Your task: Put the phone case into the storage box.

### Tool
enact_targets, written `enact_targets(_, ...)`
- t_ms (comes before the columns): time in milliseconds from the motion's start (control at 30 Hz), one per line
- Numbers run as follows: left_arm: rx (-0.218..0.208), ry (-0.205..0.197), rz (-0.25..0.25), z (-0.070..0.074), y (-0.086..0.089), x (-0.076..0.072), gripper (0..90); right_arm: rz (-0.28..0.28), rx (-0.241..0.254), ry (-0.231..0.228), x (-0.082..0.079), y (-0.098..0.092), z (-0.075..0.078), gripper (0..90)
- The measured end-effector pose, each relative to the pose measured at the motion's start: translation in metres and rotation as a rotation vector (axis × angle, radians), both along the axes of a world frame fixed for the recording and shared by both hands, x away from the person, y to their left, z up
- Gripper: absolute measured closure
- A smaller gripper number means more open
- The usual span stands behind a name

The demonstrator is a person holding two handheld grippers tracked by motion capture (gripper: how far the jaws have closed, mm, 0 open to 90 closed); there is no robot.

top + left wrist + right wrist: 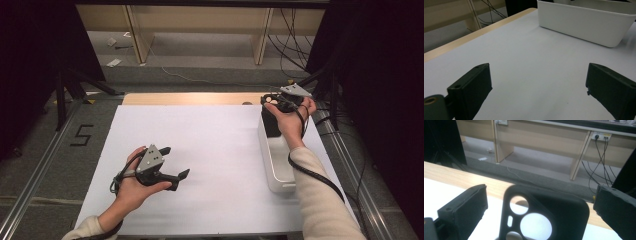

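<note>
- Right gripper (274, 103): jaws spread wide, poised over the far end of the white bin (276, 165) at the table's right edge.
- Black phone case (544, 216): stands upright between those jaws, touching neither pad, its lower part in the bin.
- Left gripper (175, 167): jaws spread, nothing between them, low over the white table sheet (210, 150), well apart from the bin.
</note>
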State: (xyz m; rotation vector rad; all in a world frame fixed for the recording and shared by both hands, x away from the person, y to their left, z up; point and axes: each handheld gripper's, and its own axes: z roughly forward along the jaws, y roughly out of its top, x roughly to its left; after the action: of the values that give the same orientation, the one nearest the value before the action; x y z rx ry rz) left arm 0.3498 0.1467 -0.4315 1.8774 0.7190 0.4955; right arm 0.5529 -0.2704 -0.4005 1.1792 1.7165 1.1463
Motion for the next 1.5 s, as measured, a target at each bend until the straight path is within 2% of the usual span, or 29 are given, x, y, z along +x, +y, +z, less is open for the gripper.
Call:
enact_targets(333, 0.001, 0.0, 0.005, 0.0, 0.0, 0.0, 5.9, -0.017, 0.025, -0.016, -0.01, 0.002, 0.009, 1.6)
enact_targets(467, 0.002, -0.001, 0.007, 0.0, 0.001, -0.001, 5.8, -0.008, 0.037, -0.029, -0.015, 0.003, 0.013, 2.5)
enact_targets(700, 0.003, 0.0, 0.009, 0.0, 0.001, -0.001, 5.8, 0.048, 0.046, -0.051, -0.028, 0.009, 0.022, 8.2)
enact_targets(900, 0.001, -0.002, 0.01, 0.001, 0.001, -0.001, 5.8, 0.124, 0.056, -0.048, -0.039, 0.019, 0.026, 11.0)
enact_targets(1167, -0.001, 0.0, 0.009, 0.001, 0.001, -0.002, 5.8, 0.224, 0.063, -0.026, -0.049, 0.034, 0.025, 13.6)
enact_targets(1300, -0.001, 0.0, 0.009, 0.0, 0.0, -0.002, 5.8, 0.256, 0.065, -0.013, -0.053, 0.04, 0.023, 14.6)
enact_targets(1500, -0.001, 0.001, 0.008, 0.0, 0.0, -0.002, 5.8, 0.295, 0.098, 0.008, -0.06, 0.044, 0.022, 15.1)
